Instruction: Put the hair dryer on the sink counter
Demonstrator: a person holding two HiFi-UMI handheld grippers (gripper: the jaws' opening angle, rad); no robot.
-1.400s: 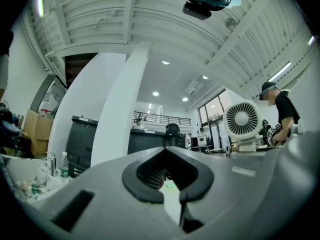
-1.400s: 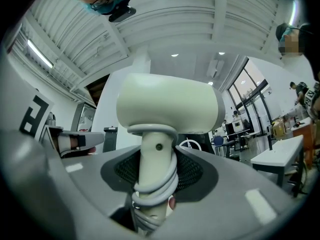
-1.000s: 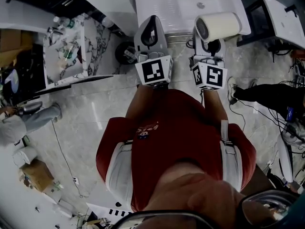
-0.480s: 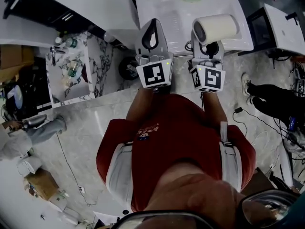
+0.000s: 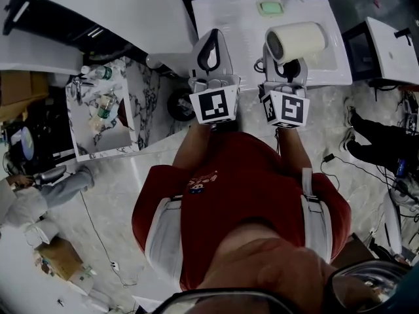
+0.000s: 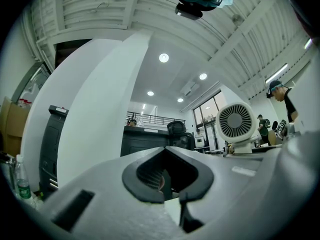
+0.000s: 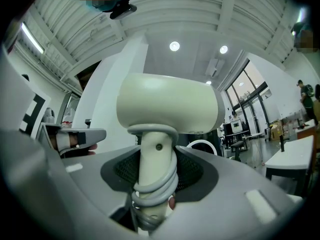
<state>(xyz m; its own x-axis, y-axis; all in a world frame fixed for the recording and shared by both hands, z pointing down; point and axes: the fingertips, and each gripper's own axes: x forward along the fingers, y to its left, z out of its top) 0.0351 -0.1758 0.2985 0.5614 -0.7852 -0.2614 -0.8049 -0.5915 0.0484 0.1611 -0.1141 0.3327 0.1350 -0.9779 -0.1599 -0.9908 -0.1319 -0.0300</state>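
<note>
A cream hair dryer (image 5: 298, 40) stands upright in my right gripper (image 5: 287, 67), its barrel lying over the near edge of the white sink counter (image 5: 239, 19). In the right gripper view the jaws of the right gripper (image 7: 154, 176) are shut on the handle of the hair dryer (image 7: 170, 104), which has a grey cord wound round it. My left gripper (image 5: 211, 50) is held just left of it, shut and empty, its tips over the counter's front edge. The left gripper view shows the left gripper (image 6: 169, 179) with its tips together and the hair dryer's rear grille (image 6: 235, 124) to the right.
A green soap dish (image 5: 270, 8) lies at the counter's back. A marble-topped stand (image 5: 134, 93) carrying bottles is to the left, with a dark round bin (image 5: 177, 103) beside the counter. A white table (image 5: 393, 41), floor cables and another person's legs (image 5: 376, 146) are on the right.
The sink counter has slid down in the head view, so both grippers and the hair dryer now reach further over it. The grip on the hair dryer is unchanged.
</note>
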